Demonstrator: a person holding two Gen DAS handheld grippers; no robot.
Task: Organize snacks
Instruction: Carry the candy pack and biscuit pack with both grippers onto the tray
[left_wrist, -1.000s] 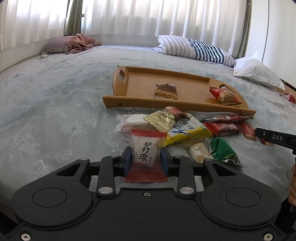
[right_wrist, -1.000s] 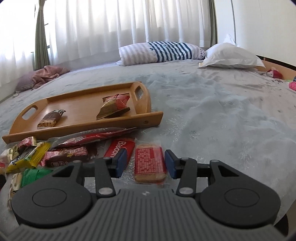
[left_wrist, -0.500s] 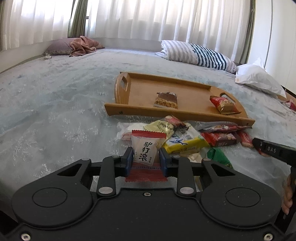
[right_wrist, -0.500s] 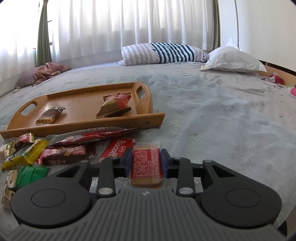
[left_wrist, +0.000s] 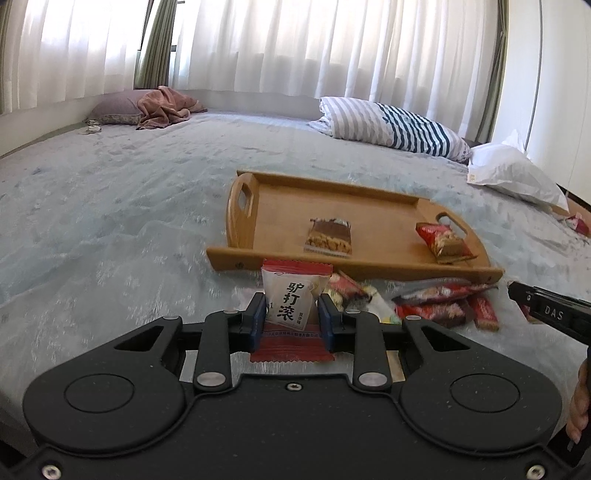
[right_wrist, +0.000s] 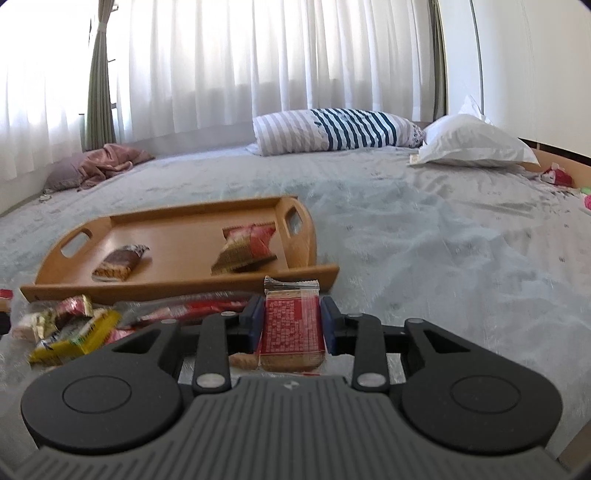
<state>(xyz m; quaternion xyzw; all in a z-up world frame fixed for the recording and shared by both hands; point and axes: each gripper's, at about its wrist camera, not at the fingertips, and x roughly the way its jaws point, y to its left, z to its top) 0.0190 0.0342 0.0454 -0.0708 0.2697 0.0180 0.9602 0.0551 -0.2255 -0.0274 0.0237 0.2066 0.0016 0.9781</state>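
Observation:
My left gripper (left_wrist: 291, 314) is shut on a white snack packet with red ends (left_wrist: 293, 295), lifted off the bed. The right gripper (right_wrist: 291, 321) is shut on a red-labelled biscuit packet (right_wrist: 291, 325), raised a little above the cover. Ahead lies a wooden tray (left_wrist: 280, 225) (right_wrist: 170, 229) holding a chocolate nut bar (left_wrist: 328, 236) (right_wrist: 118, 264) and a red wafer packet (left_wrist: 441, 242) (right_wrist: 245, 247). A heap of loose snacks (left_wrist: 436, 302) (right_wrist: 74, 328) sits on the bed in front of the tray. The right gripper's tip (left_wrist: 546, 314) shows at the left wrist view's right edge.
The bed has a pale patterned cover (left_wrist: 110, 221). A striped pillow (right_wrist: 340, 133) and a white pillow (right_wrist: 472, 147) lie beyond the tray, and a pink blanket on a cushion (left_wrist: 162, 110) sits far left. Curtains (right_wrist: 258, 55) hang behind. Small red items (right_wrist: 557, 175) lie far right.
The right gripper closed on the biscuit packet and raised it slightly. The left gripper rose with the white packet, so the snack heap now sits lower and farther from it.

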